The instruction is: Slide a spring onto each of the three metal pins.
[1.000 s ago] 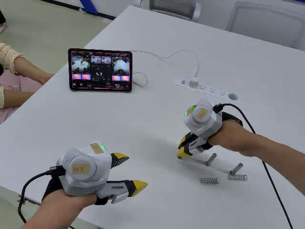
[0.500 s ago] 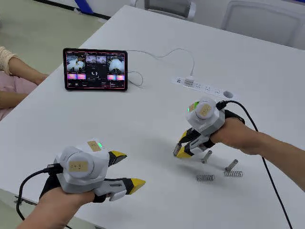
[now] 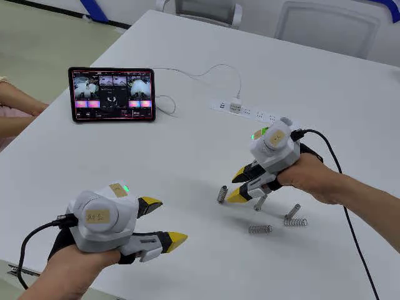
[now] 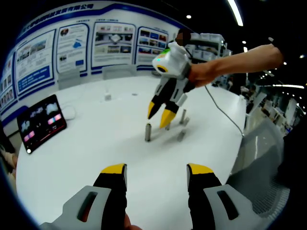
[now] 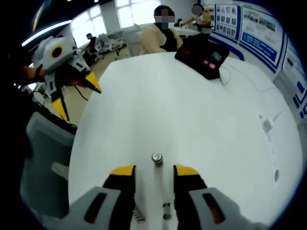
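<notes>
Beside an upright pin (image 3: 222, 194), the right gripper (image 3: 234, 187) gapes empty; left gripper (image 3: 170, 220) likewise.

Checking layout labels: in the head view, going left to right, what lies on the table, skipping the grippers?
tablet → upright pin → nearer loose spring → right-hand loose spring

No text can be read with certainty. A small tan paper sticker (image 3: 98, 216) on the white left tool (image 3: 164, 220) carries dark handwritten marks, too small to make out, as does a matching tan sticker (image 3: 277, 139) on the right tool (image 3: 235, 186). Blue-and-white wall posters (image 4: 76, 45) and the black tablet's screen (image 3: 111, 94) show print that is too blurred to read.
</notes>
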The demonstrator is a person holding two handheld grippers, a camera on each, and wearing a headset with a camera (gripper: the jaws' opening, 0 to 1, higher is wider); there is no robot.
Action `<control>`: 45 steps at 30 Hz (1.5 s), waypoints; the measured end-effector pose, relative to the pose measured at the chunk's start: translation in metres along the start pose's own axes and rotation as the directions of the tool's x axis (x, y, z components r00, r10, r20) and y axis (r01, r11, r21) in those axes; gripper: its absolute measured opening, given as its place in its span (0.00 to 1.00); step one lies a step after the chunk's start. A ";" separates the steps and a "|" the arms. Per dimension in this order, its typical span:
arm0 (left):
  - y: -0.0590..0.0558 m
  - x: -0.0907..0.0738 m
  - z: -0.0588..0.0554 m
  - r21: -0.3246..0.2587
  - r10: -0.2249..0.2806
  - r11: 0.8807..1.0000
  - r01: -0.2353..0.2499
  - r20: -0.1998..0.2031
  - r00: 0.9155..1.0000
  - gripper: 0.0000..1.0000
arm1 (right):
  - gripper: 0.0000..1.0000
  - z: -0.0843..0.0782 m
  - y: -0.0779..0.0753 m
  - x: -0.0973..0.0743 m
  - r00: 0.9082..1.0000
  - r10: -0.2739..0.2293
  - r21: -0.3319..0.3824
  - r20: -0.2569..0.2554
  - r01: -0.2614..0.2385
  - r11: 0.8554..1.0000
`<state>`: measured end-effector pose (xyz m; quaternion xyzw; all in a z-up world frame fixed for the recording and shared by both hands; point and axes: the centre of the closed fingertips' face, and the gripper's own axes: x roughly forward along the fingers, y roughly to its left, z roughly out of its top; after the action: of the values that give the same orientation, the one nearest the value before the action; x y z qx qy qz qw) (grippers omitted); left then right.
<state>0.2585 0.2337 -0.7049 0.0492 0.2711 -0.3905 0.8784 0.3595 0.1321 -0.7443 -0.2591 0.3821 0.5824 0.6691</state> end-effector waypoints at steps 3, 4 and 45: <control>-0.001 0.002 0.002 0.004 -0.004 1.000 0.004 0.001 1.000 0.52 | 0.34 -0.001 0.000 -0.006 1.000 -0.011 0.028 0.026 0.010 1.000; -0.002 0.003 0.003 0.005 -0.006 1.000 0.006 0.002 1.000 0.52 | 0.34 -0.001 0.000 -0.008 0.999 -0.014 0.034 0.034 0.013 0.999; -0.001 0.023 0.017 0.028 -0.036 0.999 0.036 0.000 0.999 0.54 | 0.56 -0.026 0.020 -0.069 0.930 -0.194 0.301 0.313 0.097 0.949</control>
<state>0.2779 0.2129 -0.7023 0.0566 0.2660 -0.4103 0.8705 0.3320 0.0751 -0.7013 -0.0854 0.3194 0.5065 0.7963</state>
